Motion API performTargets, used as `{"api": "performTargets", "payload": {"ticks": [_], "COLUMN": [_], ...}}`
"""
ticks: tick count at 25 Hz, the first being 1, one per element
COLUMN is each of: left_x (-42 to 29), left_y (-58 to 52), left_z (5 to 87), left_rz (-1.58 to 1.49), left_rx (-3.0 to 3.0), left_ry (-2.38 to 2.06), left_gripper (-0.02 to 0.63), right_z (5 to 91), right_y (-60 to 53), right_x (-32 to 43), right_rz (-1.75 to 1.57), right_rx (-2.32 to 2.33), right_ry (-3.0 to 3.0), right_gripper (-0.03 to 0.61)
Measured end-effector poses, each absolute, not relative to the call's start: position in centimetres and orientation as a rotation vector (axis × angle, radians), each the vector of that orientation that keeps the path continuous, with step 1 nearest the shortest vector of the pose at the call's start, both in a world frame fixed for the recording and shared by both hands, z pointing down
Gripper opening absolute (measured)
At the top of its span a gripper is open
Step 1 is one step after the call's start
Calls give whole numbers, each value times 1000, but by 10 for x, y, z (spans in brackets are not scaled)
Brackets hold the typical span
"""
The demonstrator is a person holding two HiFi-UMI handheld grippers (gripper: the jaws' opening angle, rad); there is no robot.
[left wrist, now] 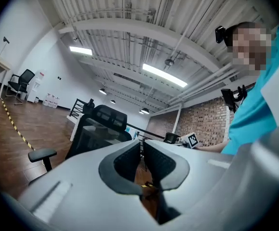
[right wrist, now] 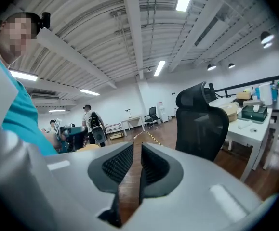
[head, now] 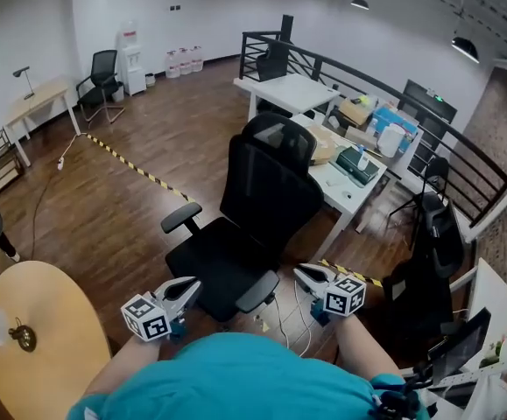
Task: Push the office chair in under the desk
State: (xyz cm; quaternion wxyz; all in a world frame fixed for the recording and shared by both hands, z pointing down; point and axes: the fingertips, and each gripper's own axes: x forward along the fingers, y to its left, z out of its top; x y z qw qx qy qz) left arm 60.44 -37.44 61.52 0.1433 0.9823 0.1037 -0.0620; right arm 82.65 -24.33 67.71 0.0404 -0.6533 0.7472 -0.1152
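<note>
**Head view first: chair not yet tucked in, both grippers empty**

Head view: the black mesh-backed office chair with headrest and padded armrests (head: 262, 208) stands on the dark wooden floor (head: 104, 208), out in front of the long white desk (head: 341, 192). Its backrest is on the desk side and its seat faces the person. No part of the seat looks to be under the desktop, so the push itself appears to be wholly ahead. As it stands, the chair may need turning first. The left gripper (head: 187, 289) and right gripper (head: 310, 276) hang near the seat's front edge, one to each side, touching nothing.

Left gripper view: the left gripper (left wrist: 142, 153) has its ribbed pads practically together with nothing between them. Beyond it, well apart, the chair (left wrist: 98, 129) shows its headrest, mesh back and one armrest.

Right gripper view: the right gripper (right wrist: 137, 160) stands a narrow slit apart and holds nothing, only floor showing through. The chair (right wrist: 202, 124) rises upright to its right, its back just beside the desk (right wrist: 255, 129), which carries clutter.
</note>
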Motion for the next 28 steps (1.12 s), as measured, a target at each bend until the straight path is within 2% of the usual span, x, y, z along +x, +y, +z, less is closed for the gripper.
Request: {"api": "performTargets", "payload": {"ticks": [11, 15, 25, 28], "left_x": [657, 697, 884, 954], "left_y": [-452, -466, -479, -479], "left_z": [631, 623, 601, 591], "left_rz": [-160, -120, 8, 57], "left_rx": [2855, 2839, 2936, 2947], "left_ry": [397, 429, 388, 307], "left_gripper": [64, 99, 212, 253], "right_z": [692, 683, 698, 719], "right_y": [-312, -317, -355, -389], "right_x": [906, 948, 1154, 1212], "right_rz": [-403, -398, -364, -416], "right_rx": [-2123, -2197, -2288, -2227], "right_ry": [2174, 2091, 2034, 2103], "right_gripper": [84, 103, 164, 227]}}
